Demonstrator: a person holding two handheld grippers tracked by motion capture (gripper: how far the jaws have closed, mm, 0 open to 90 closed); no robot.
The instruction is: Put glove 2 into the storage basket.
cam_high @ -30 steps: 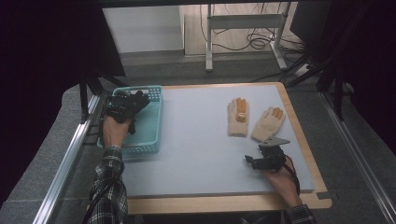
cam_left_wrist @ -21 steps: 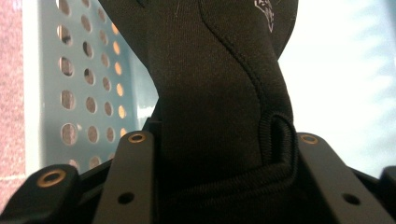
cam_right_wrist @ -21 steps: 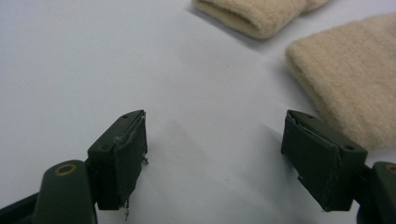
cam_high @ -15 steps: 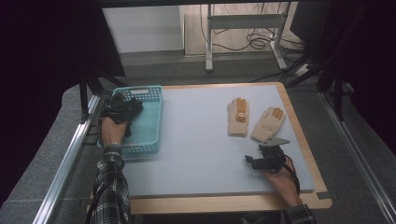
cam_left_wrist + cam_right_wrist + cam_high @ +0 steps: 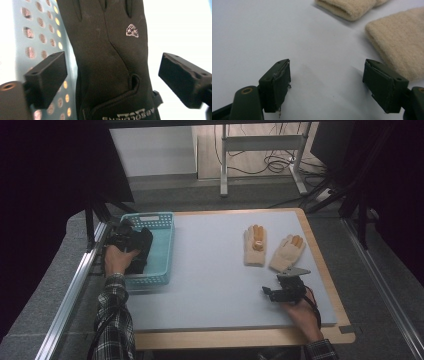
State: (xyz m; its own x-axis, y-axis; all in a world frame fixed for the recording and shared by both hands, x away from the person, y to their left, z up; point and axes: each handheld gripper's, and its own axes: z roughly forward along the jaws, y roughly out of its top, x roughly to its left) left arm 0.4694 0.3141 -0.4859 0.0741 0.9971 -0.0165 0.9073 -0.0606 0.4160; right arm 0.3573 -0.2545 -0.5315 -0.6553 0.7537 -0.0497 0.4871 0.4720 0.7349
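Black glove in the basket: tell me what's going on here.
A person works with a claw in each hand. The left claw has just been opening, with the black glove between its jaws but not pressed, over the blue basket. The right claw rests open on the table near two beige gloves.

A person at the table wears a black-and-white plaid shirt, cuffs at both wrists. The left gripper [image 5: 125, 240] is a black, blocky unit. The right gripper [image 5: 280, 292] is black too, topped by a grey 3-cornered plate, with a dark cable looping past the wrist. Close up, each gripper ends in 2 rectangular jaw blocks, each with a small hole, hinged on round brass-coloured pivots; the right pair's pads look worn.
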